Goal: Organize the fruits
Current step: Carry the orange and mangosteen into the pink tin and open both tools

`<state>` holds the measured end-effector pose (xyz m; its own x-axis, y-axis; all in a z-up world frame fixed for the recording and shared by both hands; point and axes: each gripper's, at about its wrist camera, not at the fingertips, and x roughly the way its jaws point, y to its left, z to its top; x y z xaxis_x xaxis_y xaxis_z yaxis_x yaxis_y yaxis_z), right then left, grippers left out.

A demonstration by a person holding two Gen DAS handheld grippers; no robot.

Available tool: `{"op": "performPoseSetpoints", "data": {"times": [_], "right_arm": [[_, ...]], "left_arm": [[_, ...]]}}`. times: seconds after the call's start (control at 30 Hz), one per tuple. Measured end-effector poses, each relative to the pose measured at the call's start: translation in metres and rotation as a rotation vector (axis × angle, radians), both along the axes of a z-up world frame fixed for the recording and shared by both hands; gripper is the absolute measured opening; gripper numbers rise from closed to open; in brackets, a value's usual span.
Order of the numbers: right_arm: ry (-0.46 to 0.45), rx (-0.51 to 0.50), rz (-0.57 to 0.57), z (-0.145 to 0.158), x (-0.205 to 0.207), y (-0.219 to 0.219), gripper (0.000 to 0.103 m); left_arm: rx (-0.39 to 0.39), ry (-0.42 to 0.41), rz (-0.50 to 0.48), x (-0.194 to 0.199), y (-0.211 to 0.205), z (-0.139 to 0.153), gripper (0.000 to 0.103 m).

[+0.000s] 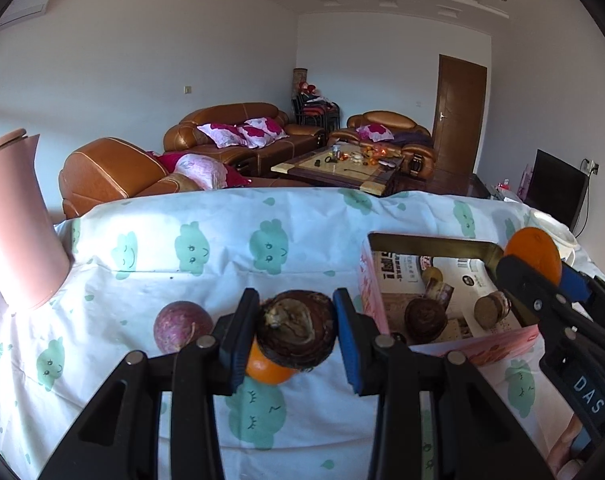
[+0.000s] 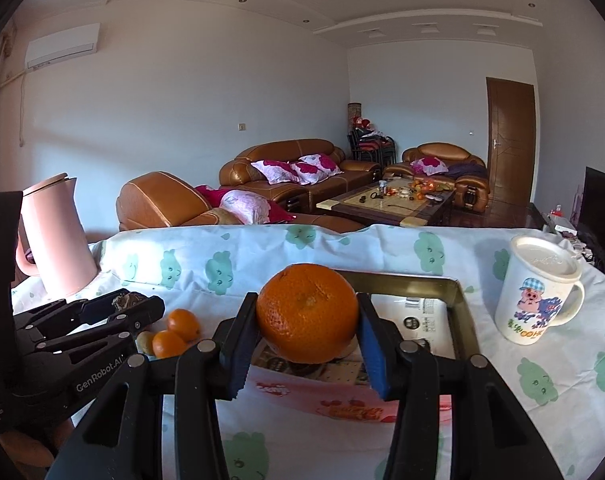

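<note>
Both grippers are mid-carry: the left gripper (image 1: 296,328) has its fingers clamped on a dark brown fruit (image 1: 296,330) above the bench (image 1: 222,248), the right gripper (image 2: 307,316) grips an orange (image 2: 307,312) over the box (image 2: 458,292), so next I'd guess lower each in and let go.

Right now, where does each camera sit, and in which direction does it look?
Left wrist: on the left gripper, facing the sofas; it grips a dark brown fruit.
Right wrist: on the right gripper, facing likewise; it grips an orange over the box.
Shared: box, pink kettle, and each view shows the other gripper.
</note>
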<state>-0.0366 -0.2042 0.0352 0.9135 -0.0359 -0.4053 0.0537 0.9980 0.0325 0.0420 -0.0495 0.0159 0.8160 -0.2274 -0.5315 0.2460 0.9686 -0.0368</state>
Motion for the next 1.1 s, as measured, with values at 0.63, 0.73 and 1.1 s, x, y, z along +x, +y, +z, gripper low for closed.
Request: {"op": "performPoseSetpoints", "data": {"times": [0.63,0.73,1.1], "right_arm": [[0.037,0.022,-0.2,-0.005,0.023,-0.083,0.049],[0.053,0.023,-0.217,-0.006,0.03,-0.091,0.049],[0.163,0.016,-0.204,-0.026,0.056,-0.098,0.049]], "left_arm": [[-0.02,-0.01,-0.118,0.026,-0.084,0.008,0.039],[-0.022,-0.001,-0.135,0.032,-0.097,0.005,0.039],[0.025,0.074,-0.162,0.056,-0.127,-0.02,0.039]]}}
